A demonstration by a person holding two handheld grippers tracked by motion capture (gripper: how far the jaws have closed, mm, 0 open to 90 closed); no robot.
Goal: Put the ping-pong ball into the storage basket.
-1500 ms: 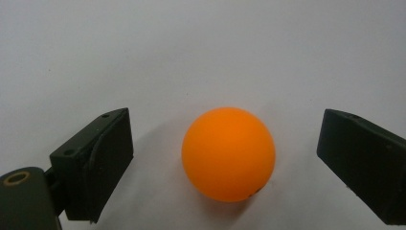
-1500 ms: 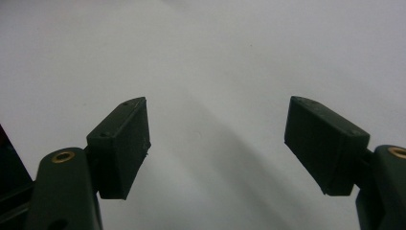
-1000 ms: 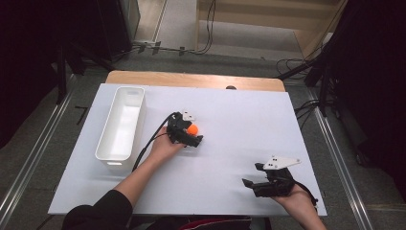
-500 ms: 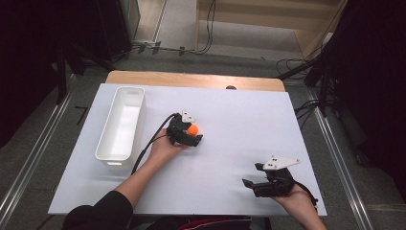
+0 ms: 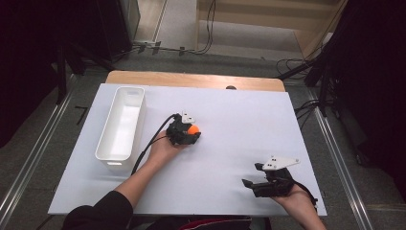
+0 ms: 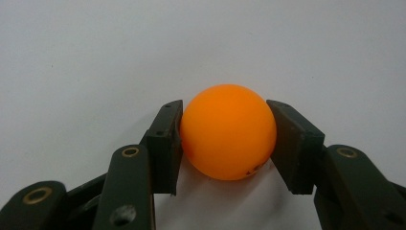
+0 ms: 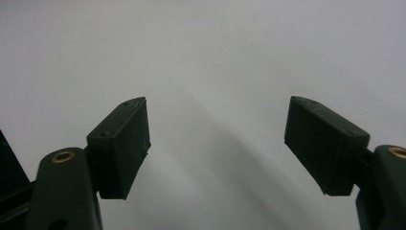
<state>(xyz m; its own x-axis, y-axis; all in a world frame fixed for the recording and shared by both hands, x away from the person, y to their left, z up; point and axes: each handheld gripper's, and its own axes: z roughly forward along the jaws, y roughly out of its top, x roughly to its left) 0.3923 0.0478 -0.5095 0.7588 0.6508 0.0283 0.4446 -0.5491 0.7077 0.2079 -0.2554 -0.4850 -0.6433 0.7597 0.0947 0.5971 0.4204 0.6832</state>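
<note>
High view. Forearms enter from the bottom edge and are cut off there; the person's body lies outside the frame. White table (image 5: 230, 120) has a smooth matte top, with a strip of wood along its far edge. Long white bin (image 5: 121, 128), rectangular with rounded corners and seemingly plastic, stands at the table's left side; its visible interior holds nothing. Left gripper (image 5: 192, 135), to the right of the bin near the table's middle, partly hides a small orange ball (image 5: 193, 129) between its jaws; a black cable trails from it toward the near edge. Right gripper (image 5: 253, 176) sits at the table's near right corner, well apart from the bin, under a grey three-cornered plate; the holding hand covers its rear.

Left gripper view. Left gripper (image 6: 225, 136) is clenched on the orange ball (image 6: 229, 132), a smooth matte sphere touching both flat black pads; a small dark mark near its underside is too small to read. The ball rests on or just above the table (image 6: 95, 57); contact cannot be told.

Right gripper view. Right gripper (image 7: 215, 143) stands released, its blocky black jaws wide apart over bare white table (image 7: 215, 57); jaw bases are cut off below.
</note>
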